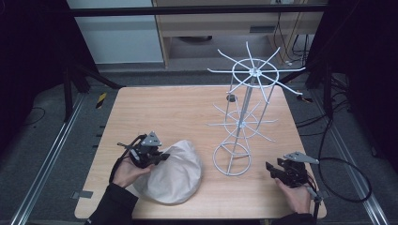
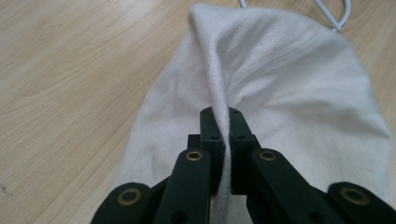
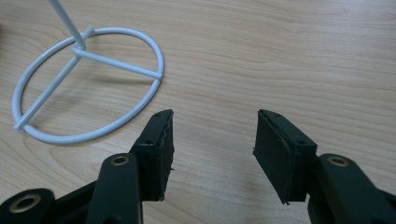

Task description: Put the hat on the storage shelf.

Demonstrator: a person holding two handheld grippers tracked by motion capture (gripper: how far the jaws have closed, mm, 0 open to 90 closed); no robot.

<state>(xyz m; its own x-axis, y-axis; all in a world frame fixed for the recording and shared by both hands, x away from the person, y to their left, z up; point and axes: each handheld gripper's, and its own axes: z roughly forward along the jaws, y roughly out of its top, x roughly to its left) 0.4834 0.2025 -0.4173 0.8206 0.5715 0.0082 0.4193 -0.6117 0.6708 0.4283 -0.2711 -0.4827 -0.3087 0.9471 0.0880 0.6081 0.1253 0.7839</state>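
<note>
Cloth cap (image 1: pixel 172 171), lying on the surface (image 1: pixel 169 110) beside the wire rack (image 1: pixel 244 112), is pinched along its ridge by my left tool (image 2: pixel 223 135); my right tool (image 3: pixel 212 149) waits agape, hanging apparently ahead.

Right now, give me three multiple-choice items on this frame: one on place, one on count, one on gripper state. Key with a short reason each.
1. Where does the white cloth lie relative to the wire rack?
A. To its left, near the table's front edge
B. Hung on its top spokes
C. Behind it

2. How many spoked tiers does the rack carry above its base ring?
A. One
B. Two
C. Four

3. What state is the left gripper in?
A. Open above bare wood
B. Shut on a fold of cloth
C. Shut on a rack spoke

Key: 1 A, the high view shows the cloth left of the base ring. 2 B, one upper and one lower tier show. 3 B, the fold runs between closed jaws; the right gripper is open.
</note>
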